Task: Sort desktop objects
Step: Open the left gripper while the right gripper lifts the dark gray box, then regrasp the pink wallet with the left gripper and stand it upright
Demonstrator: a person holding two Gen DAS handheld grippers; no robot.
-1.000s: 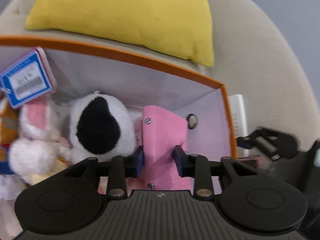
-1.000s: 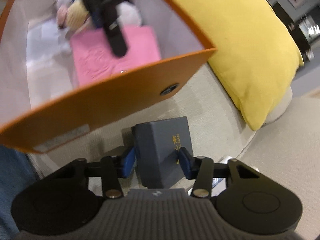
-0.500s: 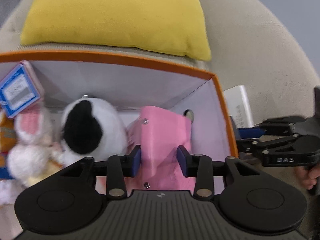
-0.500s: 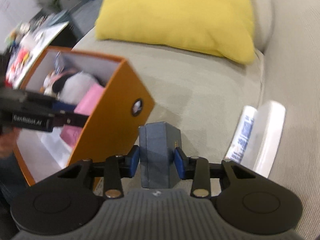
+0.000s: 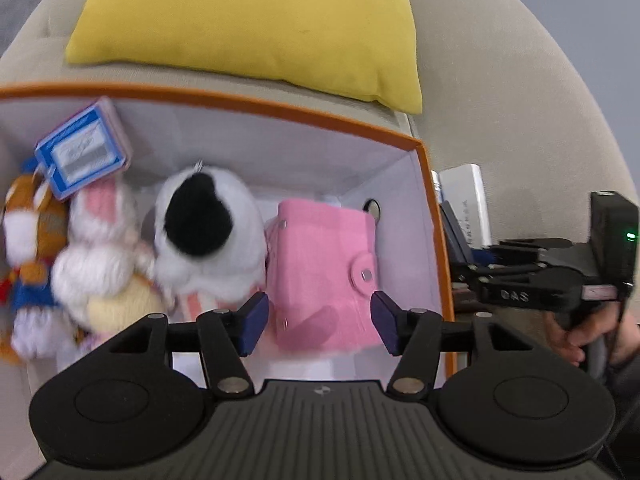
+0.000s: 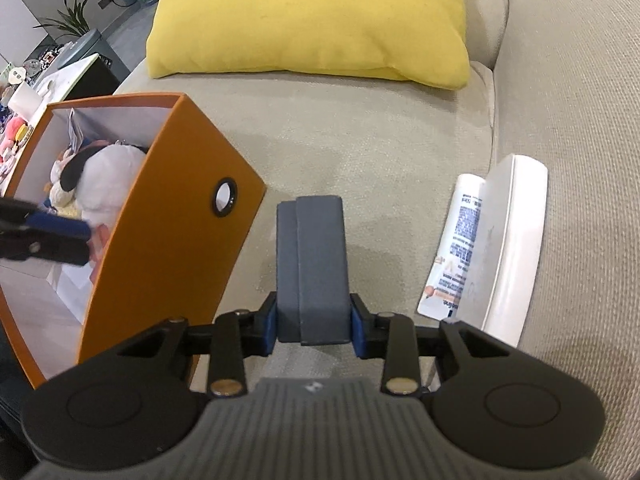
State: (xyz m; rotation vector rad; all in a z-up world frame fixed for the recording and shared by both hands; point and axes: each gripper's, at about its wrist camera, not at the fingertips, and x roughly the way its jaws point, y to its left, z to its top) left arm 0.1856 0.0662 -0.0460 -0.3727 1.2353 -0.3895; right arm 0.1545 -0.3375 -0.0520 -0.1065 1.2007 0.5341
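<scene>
My left gripper (image 5: pixel 318 320) hangs over the right end of the orange box (image 5: pixel 436 240), its jaws opening. The pink snap wallet (image 5: pixel 320 264) lies in the box below and between the blue pads, and neither pad touches it. My right gripper (image 6: pixel 314 324) is closing, and its pads press both sides of a dark grey box (image 6: pixel 312 248), held edge-up over the sofa seat just right of the orange box (image 6: pixel 176 232). A person's hand holds it at the right edge of the left wrist view.
Plush toys fill the box's left part: a black-and-white one (image 5: pixel 208 236), a white rabbit (image 5: pixel 100 240) and a blue tagged card (image 5: pixel 80 152). A yellow cushion (image 6: pixel 312 16) lies behind. A white tube (image 6: pixel 456 248) and a white case (image 6: pixel 508 248) rest against the beige sofa arm.
The left jaws spread and let go of the pink wallet, which tipped flat in the box. The right gripper rolled the grey box edge-up and swung from the box's front to its right.
</scene>
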